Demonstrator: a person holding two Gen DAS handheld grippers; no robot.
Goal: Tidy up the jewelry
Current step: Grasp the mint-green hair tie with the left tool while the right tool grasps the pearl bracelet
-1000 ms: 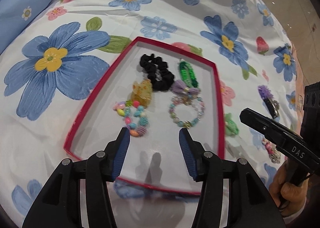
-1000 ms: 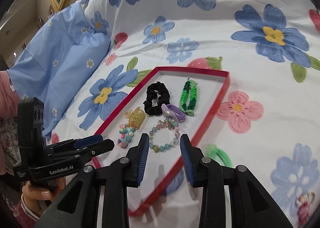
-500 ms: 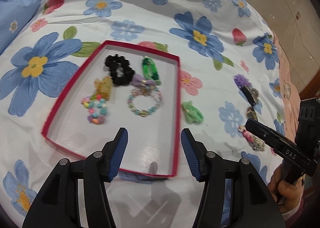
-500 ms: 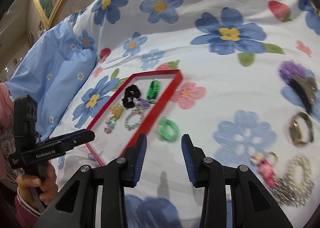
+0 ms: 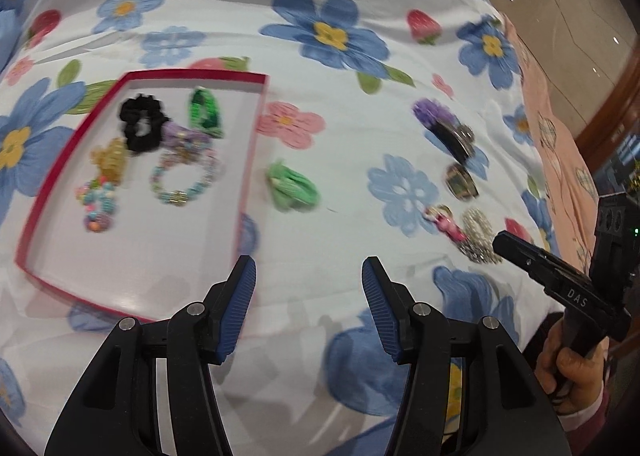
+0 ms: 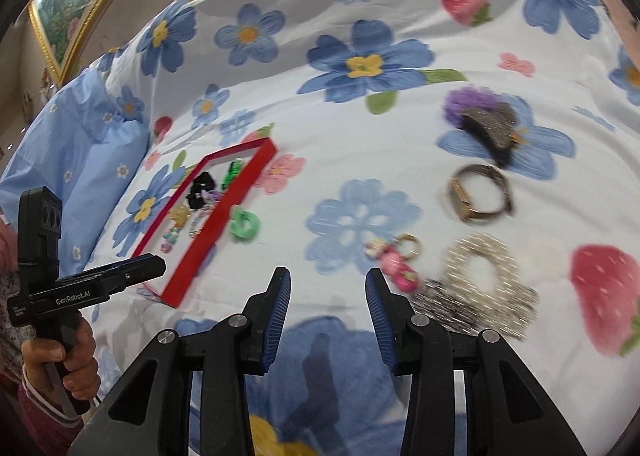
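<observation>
On floral bedspread [image 6: 280, 103], shallow red-rimmed tray [image 5: 256, 127], bright trinkets inside

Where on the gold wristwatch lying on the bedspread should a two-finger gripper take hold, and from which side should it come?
Grip the wristwatch by its band, not the flat face. It rests on edge, the loop standing open, so come from above with one finger inside the loop and one outside, pinching a single wall of the band.
</observation>
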